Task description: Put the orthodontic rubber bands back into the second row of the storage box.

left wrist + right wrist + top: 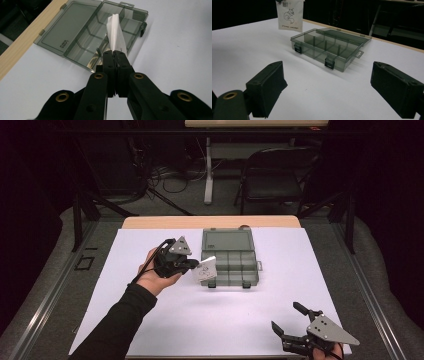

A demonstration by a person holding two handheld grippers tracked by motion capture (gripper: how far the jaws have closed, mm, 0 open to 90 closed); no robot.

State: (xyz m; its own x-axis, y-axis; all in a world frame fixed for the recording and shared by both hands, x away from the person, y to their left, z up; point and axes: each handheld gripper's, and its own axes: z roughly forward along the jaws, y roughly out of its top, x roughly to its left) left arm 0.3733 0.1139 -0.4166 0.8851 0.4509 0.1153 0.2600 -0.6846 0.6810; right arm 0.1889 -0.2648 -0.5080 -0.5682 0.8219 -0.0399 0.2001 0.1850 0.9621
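Observation:
A smoky grey plastic compartment box [231,257] lies open on the white table, its lid flat behind it. My left gripper [194,265] is shut on a small white paper packet [205,269] with a printed squirrel drawing, held in the air just left of the box's front corner. In the left gripper view the packet [115,37] sticks out past the closed fingertips, over the box [75,35]. The packet [290,15] hangs above and left of the box [329,48] in the right gripper view. My right gripper [290,325] rests open near the table's front right edge, nothing between its jaws.
The white table sheet [150,320] ends in a wooden strip [210,222] at the far edge. Beyond it stand a black chair [277,175], a table leg and cables on the floor.

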